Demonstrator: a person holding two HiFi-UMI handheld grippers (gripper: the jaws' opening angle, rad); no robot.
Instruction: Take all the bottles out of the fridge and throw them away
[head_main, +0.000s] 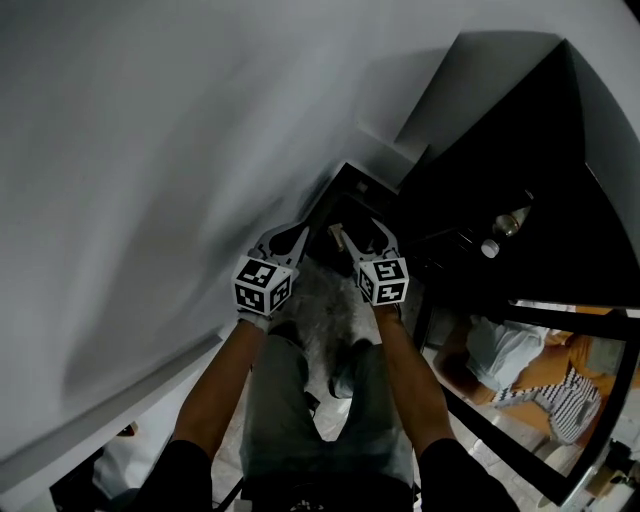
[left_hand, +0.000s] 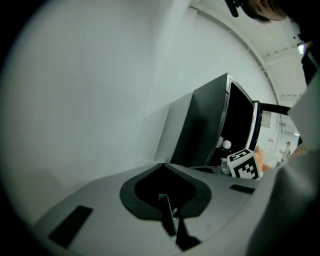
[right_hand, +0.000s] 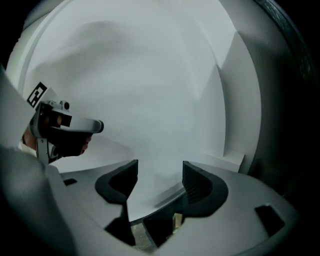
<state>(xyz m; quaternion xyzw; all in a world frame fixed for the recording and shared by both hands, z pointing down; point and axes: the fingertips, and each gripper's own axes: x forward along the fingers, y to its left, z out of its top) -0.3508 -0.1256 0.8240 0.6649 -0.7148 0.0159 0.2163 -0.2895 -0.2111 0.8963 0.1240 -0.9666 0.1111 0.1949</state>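
The black fridge (head_main: 520, 150) stands open at the right of the head view. A clear bottle (head_main: 508, 223) lies on a shelf inside, with a white cap (head_main: 490, 248) beside it. My left gripper (head_main: 298, 234) hangs in front of the white wall, left of the fridge, shut with nothing in it. In the left gripper view its pads (left_hand: 164, 167) meet in a point, and a white cap (left_hand: 226, 145) shows inside the fridge (left_hand: 210, 125). My right gripper (head_main: 362, 234) hangs beside the left one, open and empty. Its two pads (right_hand: 160, 176) stand apart and face bare wall.
A white wall (head_main: 150, 150) fills the left side. The fridge's door frame (head_main: 520, 440) crosses the lower right, with striped cloth (head_main: 560, 395) behind it. My legs stand on a speckled floor (head_main: 325, 310). The left gripper (right_hand: 65, 125) shows at the right gripper view's left.
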